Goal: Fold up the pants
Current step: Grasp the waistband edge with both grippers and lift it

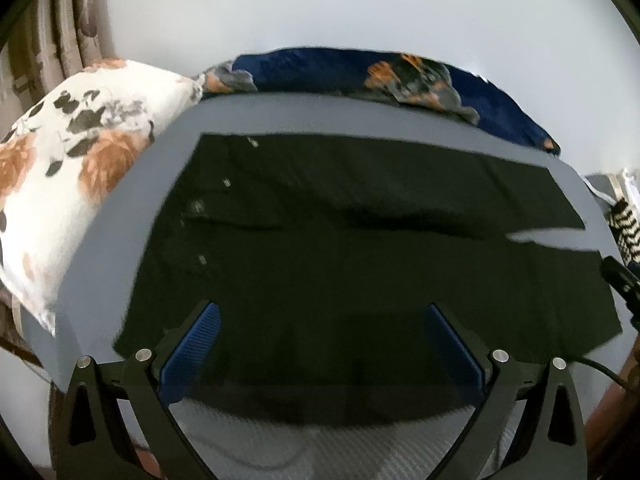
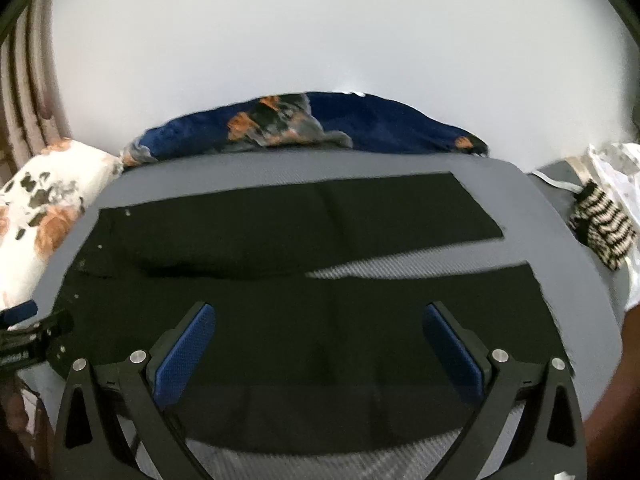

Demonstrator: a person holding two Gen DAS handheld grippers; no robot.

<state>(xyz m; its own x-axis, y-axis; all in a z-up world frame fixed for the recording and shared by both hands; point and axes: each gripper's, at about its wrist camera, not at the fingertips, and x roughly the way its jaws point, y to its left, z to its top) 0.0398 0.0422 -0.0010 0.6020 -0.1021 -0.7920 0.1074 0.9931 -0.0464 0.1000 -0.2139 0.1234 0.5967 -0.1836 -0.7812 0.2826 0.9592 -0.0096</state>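
Black pants (image 1: pixel 340 240) lie flat on a grey bed sheet (image 1: pixel 100 248), waist to the left, both legs running right with a narrow gap between the hems. My left gripper (image 1: pixel 320 320) is open and empty, held above the near leg. In the right wrist view the same pants (image 2: pixel 300 300) fill the middle on the grey sheet (image 2: pixel 560 240). My right gripper (image 2: pixel 320 320) is open and empty above the near leg. The left gripper (image 2: pixel 32 332) shows at that view's left edge, and part of the right gripper (image 1: pixel 620 280) at the left view's right edge.
A white floral pillow (image 1: pixel 60 160) lies left of the pants. A dark blue floral blanket (image 1: pixel 400 76) lies along the far side by the white wall. A black-and-white striped cloth (image 2: pixel 604 232) sits at the right. Curtains (image 1: pixel 60 20) hang at the far left.
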